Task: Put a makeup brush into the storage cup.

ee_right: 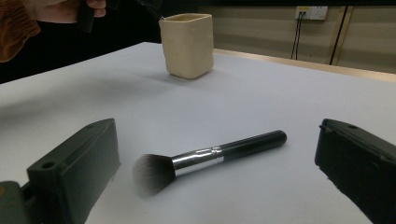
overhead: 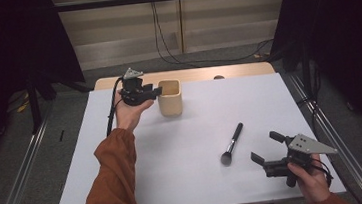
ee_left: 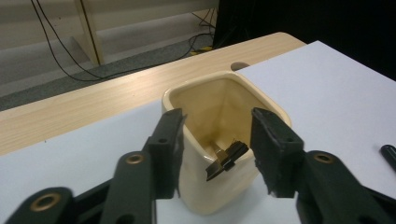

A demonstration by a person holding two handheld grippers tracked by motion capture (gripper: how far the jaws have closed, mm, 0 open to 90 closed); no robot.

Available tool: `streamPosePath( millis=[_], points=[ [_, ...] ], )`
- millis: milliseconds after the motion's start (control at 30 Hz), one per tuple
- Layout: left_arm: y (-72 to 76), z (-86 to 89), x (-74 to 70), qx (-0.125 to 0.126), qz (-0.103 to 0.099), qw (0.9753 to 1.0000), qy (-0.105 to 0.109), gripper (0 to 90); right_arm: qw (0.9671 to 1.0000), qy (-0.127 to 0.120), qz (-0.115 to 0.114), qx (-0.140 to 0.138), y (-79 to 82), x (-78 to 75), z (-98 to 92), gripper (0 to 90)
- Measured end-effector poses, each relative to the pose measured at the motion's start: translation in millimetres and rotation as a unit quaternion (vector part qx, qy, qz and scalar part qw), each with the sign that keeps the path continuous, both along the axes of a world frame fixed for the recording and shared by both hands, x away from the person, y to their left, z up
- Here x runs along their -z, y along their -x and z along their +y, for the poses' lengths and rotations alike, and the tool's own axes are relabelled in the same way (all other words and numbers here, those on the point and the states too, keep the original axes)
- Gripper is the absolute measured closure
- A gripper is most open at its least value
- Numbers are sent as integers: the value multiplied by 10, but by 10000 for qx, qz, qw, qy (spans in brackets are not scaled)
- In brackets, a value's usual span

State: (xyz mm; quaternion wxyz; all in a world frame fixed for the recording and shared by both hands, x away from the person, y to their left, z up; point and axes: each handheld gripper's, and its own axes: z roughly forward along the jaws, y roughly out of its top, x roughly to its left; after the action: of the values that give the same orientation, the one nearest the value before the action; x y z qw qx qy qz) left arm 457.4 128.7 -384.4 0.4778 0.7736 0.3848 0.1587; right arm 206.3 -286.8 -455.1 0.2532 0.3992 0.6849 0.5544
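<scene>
My right tool (overhead: 266,147) sits low at the near right corner of the worktop (overhead: 191,181), jaws spread wide and holding nothing. Right between them in the right gripper view lies the makeup brush (ee_right: 210,156): soft dark bristle head toward me, shiny metal collar, smooth black handle pointing away, flat on the white sheet. Nothing lies between the jaws and the brush. Further off, up at the far left, my left tool (overhead: 155,91) is at the rim of the cream cup (overhead: 170,97), jaws parted and gripping nothing; they straddle the near corner of the cup without touching that I can tell. The cup is squarish, glazed, slightly wavy-walled, standing upright, with a small dark clip-like piece (ee_left: 227,157) down inside. Beyond it, the pale wood edge of the worktop, then grey floor, trailing cables and dark curtains either side.
</scene>
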Motion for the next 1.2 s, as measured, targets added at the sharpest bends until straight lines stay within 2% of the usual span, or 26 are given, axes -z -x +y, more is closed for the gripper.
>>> streamPosePath(
  millis=[100,233,300,400,533,567,600,767,900,967,1033,1200],
  points=[
    [31,20,-5,-1,-80,10000,46,490,10000,-3,7,3,-2,0,-1,0],
    [71,43,-5,-65,-118,9998,133,341,10000,-12,9,10,-5,1,1,0],
    [90,50,-1,-142,-103,9998,84,259,10000,8,3,1,-6,1,0,0],
    [114,70,8,-156,-89,9998,65,196,10000,14,6,-14,-8,4,5,0],
    [158,117,-7,-154,-121,9997,154,126,10000,29,-1,-15,-11,4,9,0],
    [171,131,-11,-156,-94,9996,204,109,10000,15,9,-7,-10,4,13,0],
    [183,145,-14,-132,-37,9993,342,77,10000,13,10,-6,-10,3,14,0],
    [236,217,-30,-154,-31,9991,396,44,10000,34,10,-6,-8,4,10,0],
    [282,252,-13,-173,-56,9993,315,41,10000,22,26,10,-8,4,6,0],
    [326,264,-5,-109,-147,9995,252,42,10000,17,23,19,-8,4,5,0],
    [370,269,6,-115,-215,9993,284,41,10000,24,11,11,-6,3,2,0],
    [489,287,30,-54,-285,9995,150,39,10000,25,11,20,-8,5,-6,0]
  ],
)
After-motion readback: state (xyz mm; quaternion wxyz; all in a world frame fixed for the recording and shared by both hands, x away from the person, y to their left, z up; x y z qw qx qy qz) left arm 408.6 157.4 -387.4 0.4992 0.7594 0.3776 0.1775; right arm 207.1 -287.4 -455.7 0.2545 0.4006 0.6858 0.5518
